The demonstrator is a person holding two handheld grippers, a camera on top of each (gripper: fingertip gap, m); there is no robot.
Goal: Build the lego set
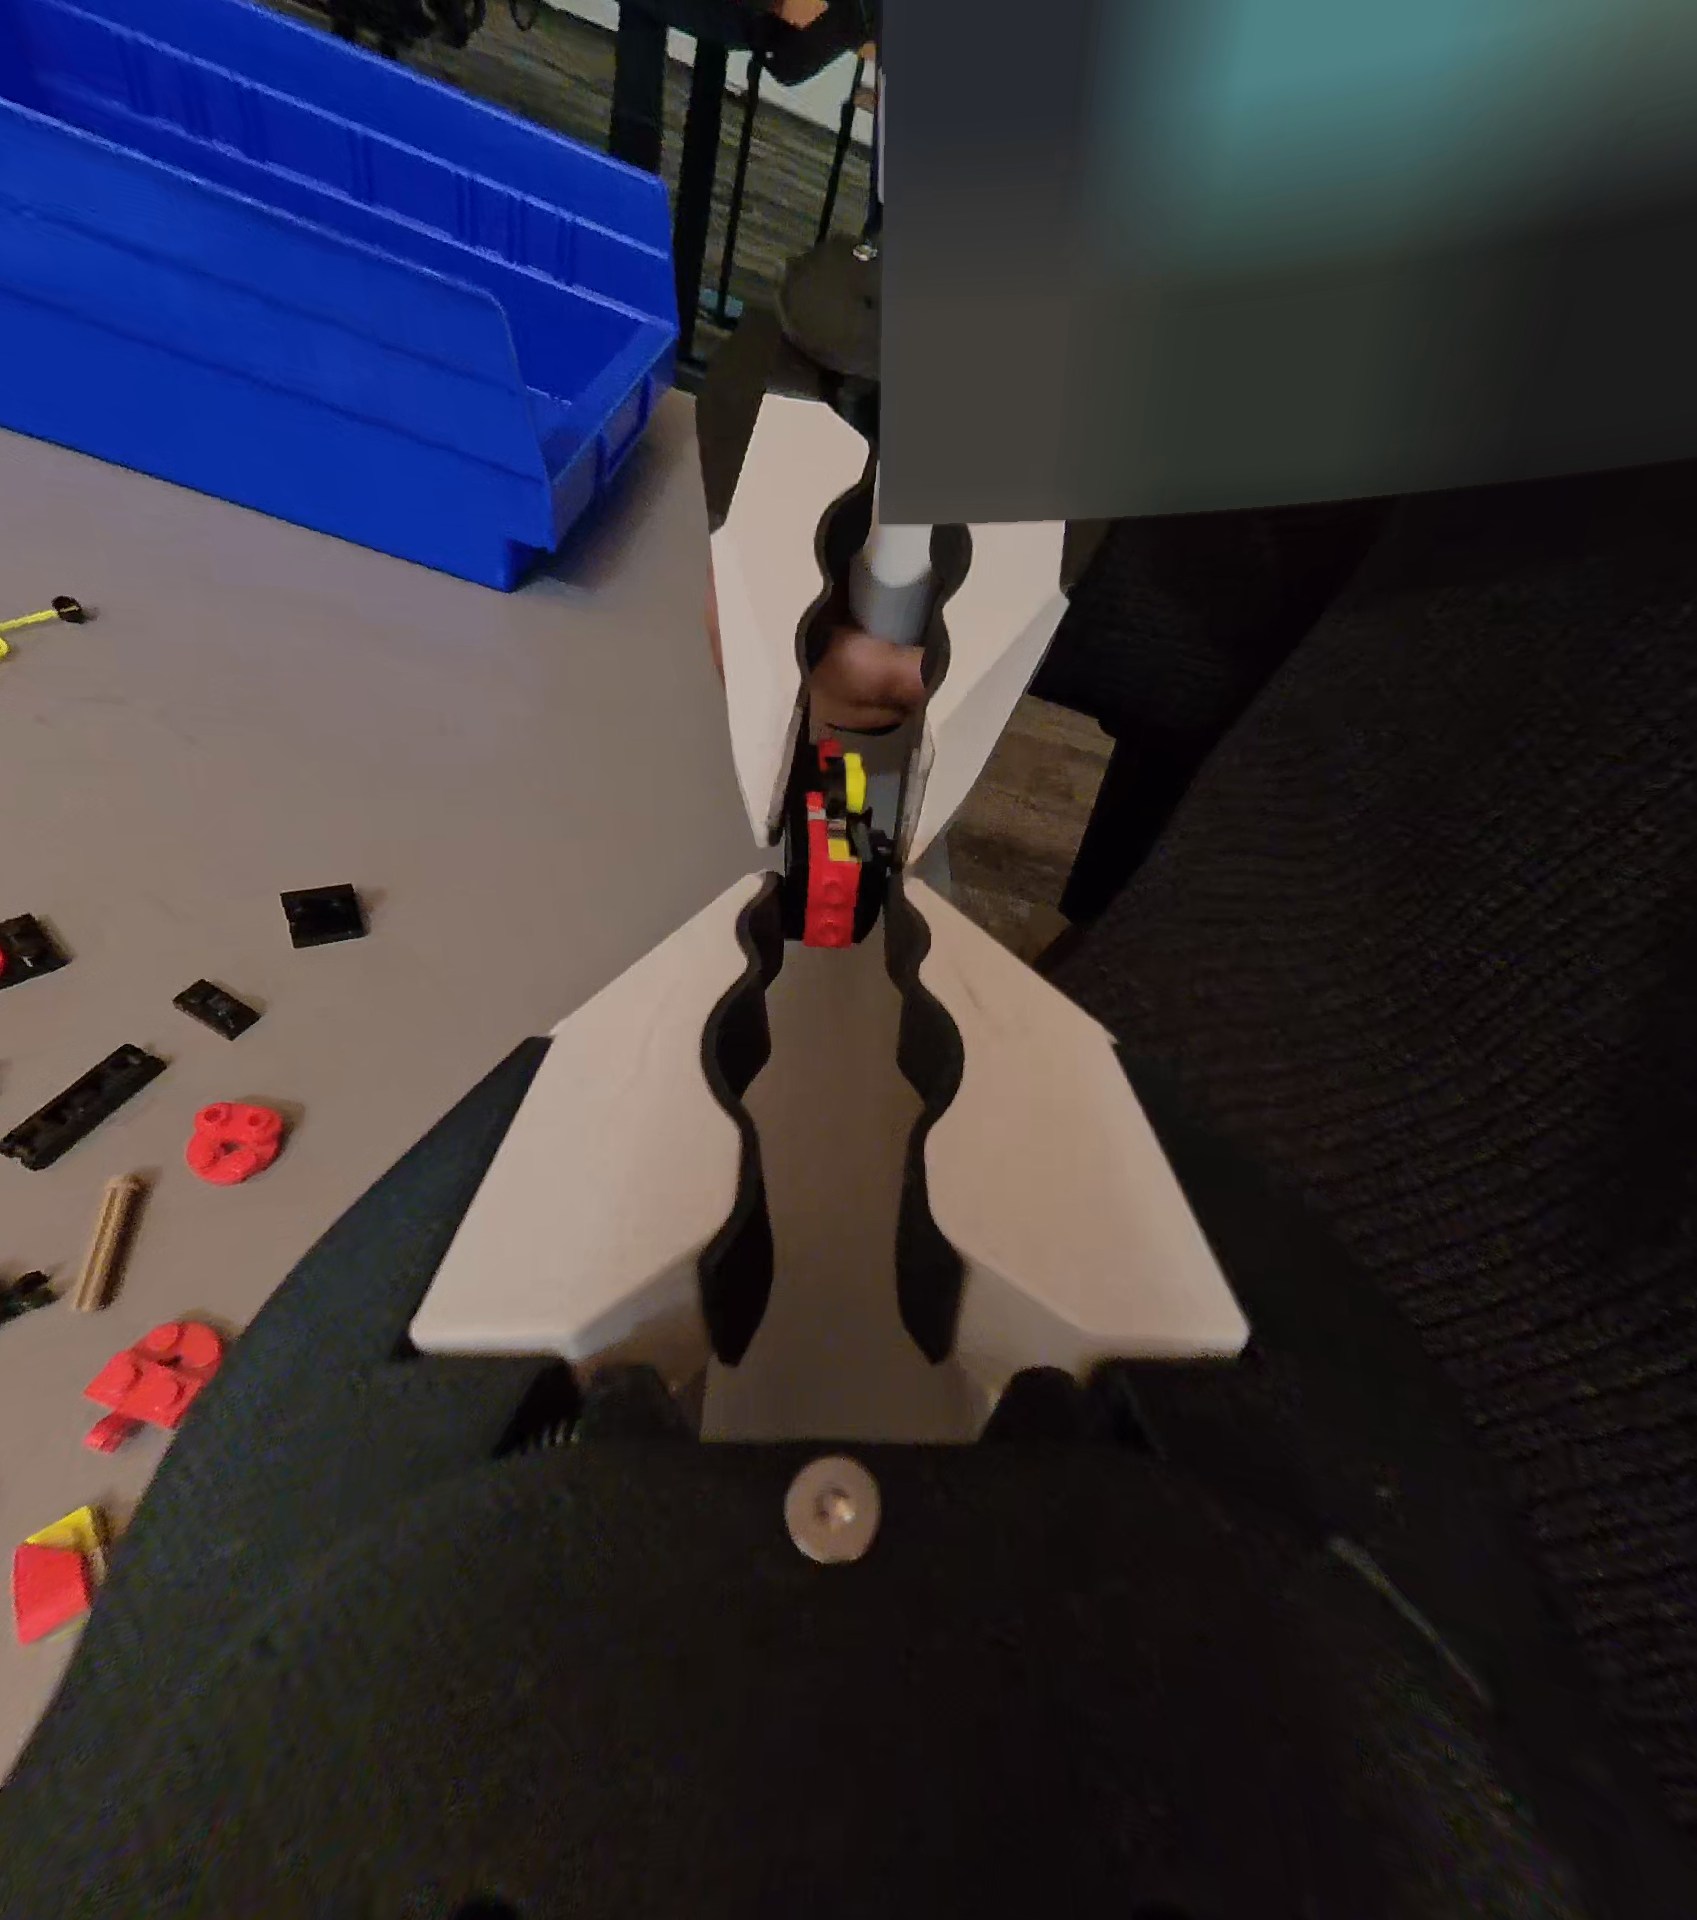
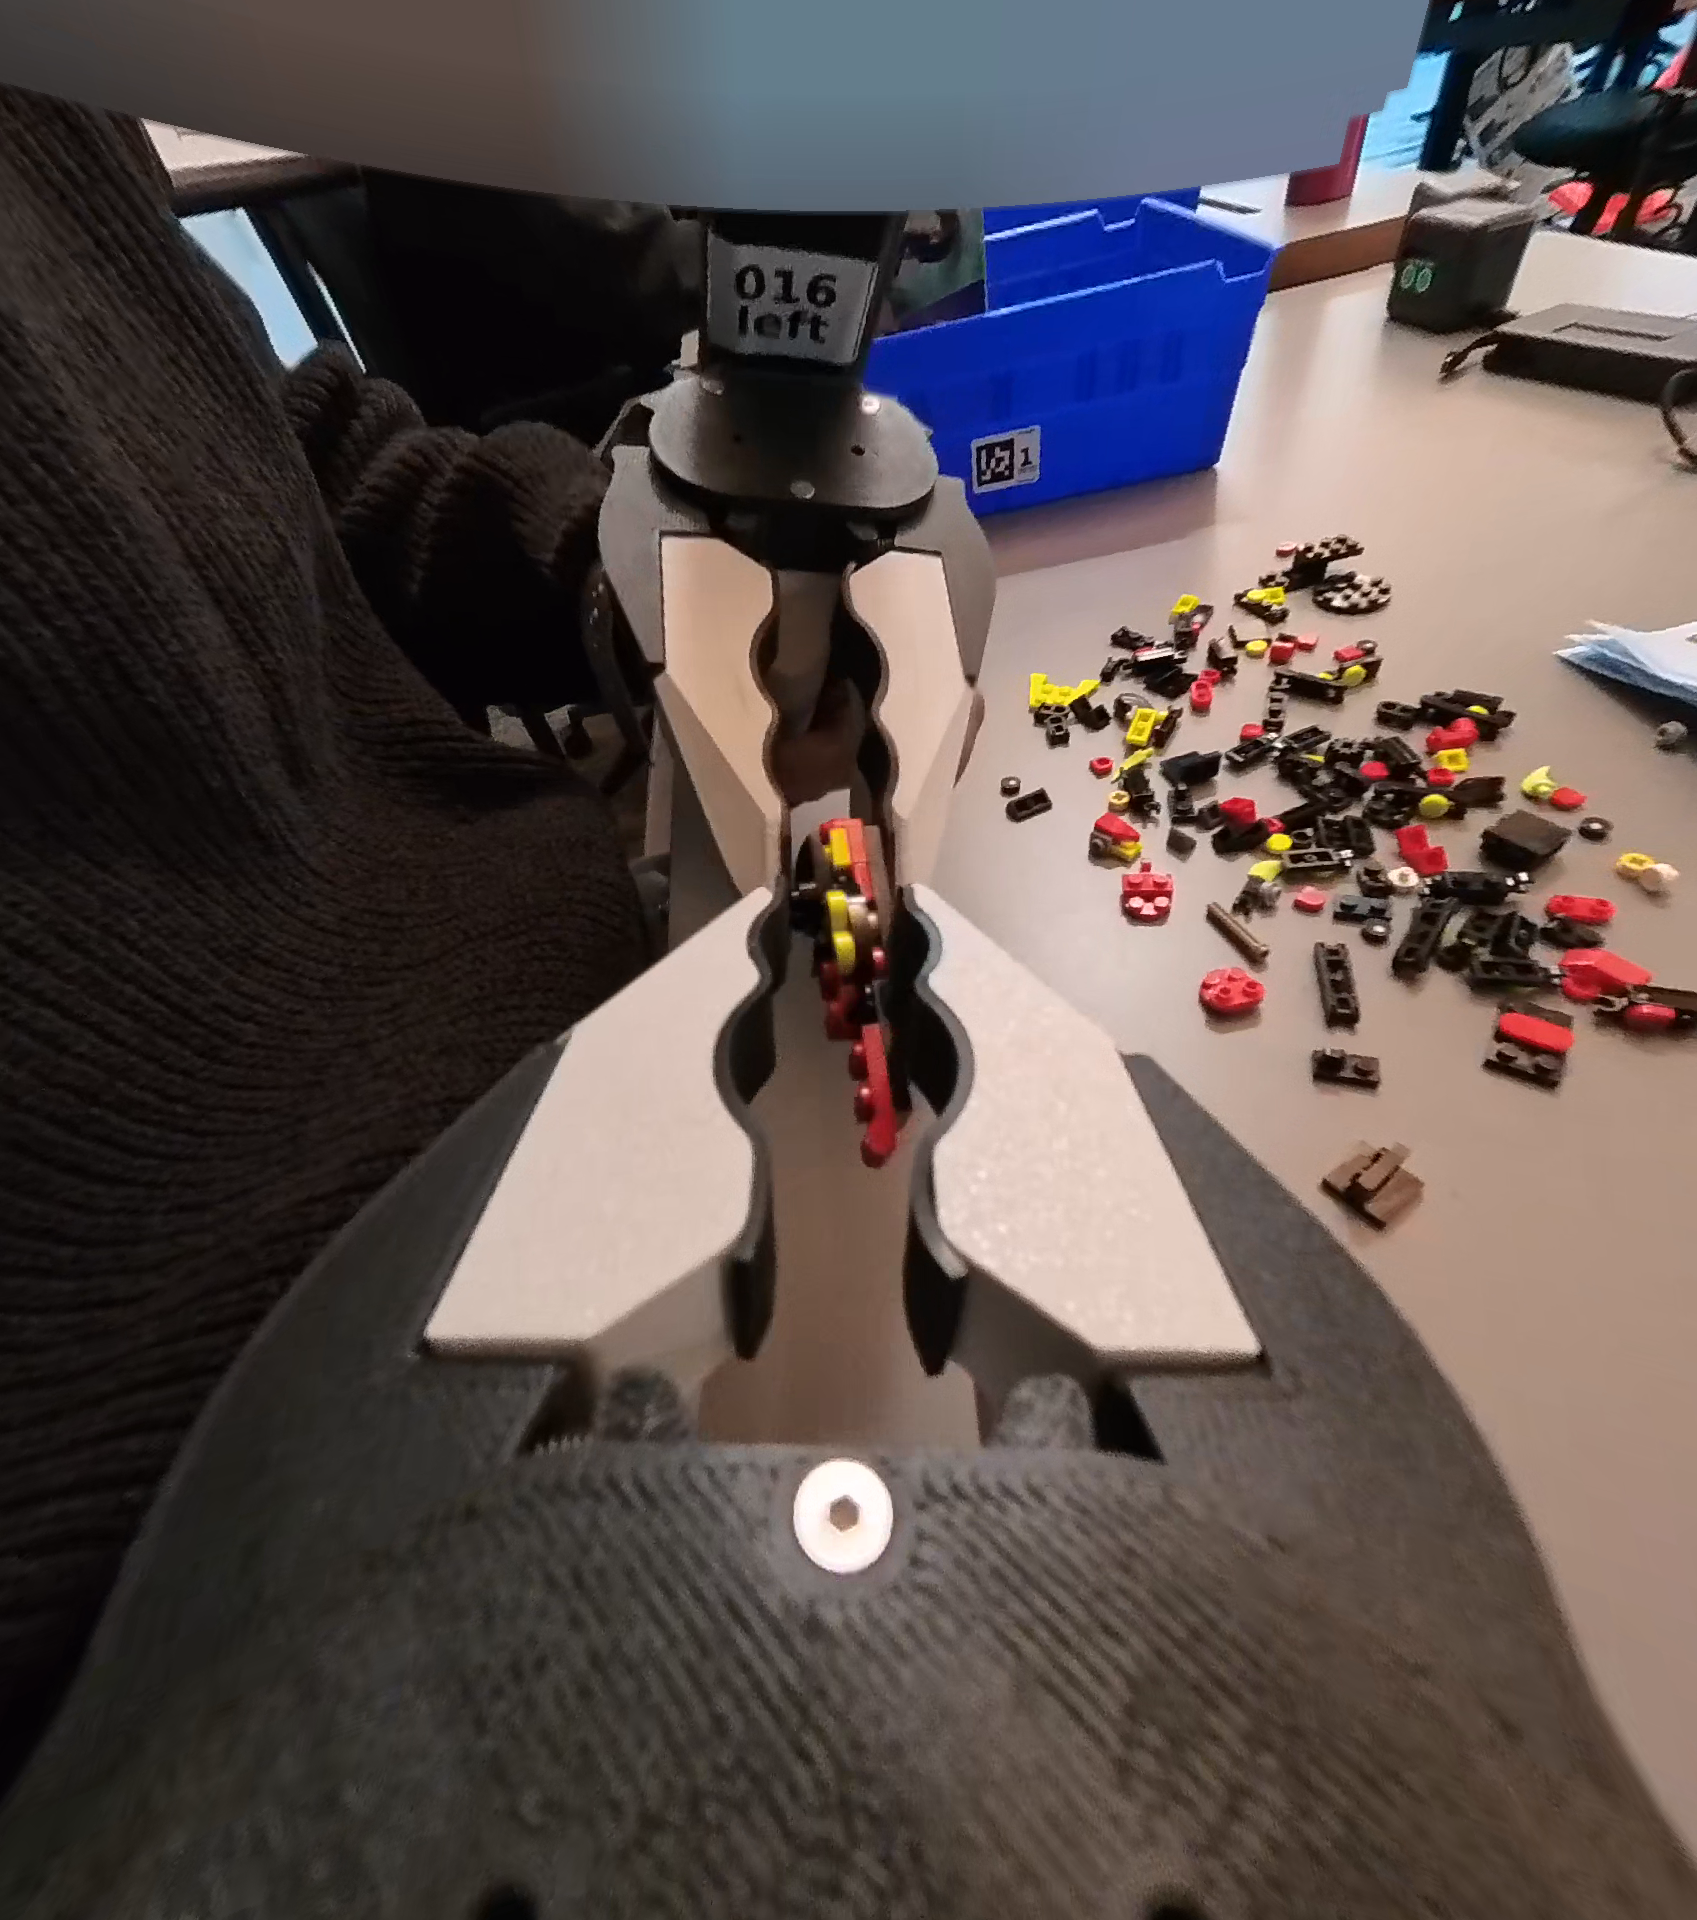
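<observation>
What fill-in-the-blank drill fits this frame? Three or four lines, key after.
1. The left gripper and the right gripper meet tip to tip on one small lego assembly made of red, black and ____ pieces.
2. The bin behind the loose pieces is ____.
3. The loose pieces lie on a ____ table.
4. The person's sleeve is ____.

Missing words: yellow; blue; grey; black

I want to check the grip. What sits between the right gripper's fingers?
A partly built red, yellow and black lego assembly sits between the right gripper fingers, its red plate pointing back toward the camera. The left gripper clamps its far end. The pads hide the contact faces.
</observation>
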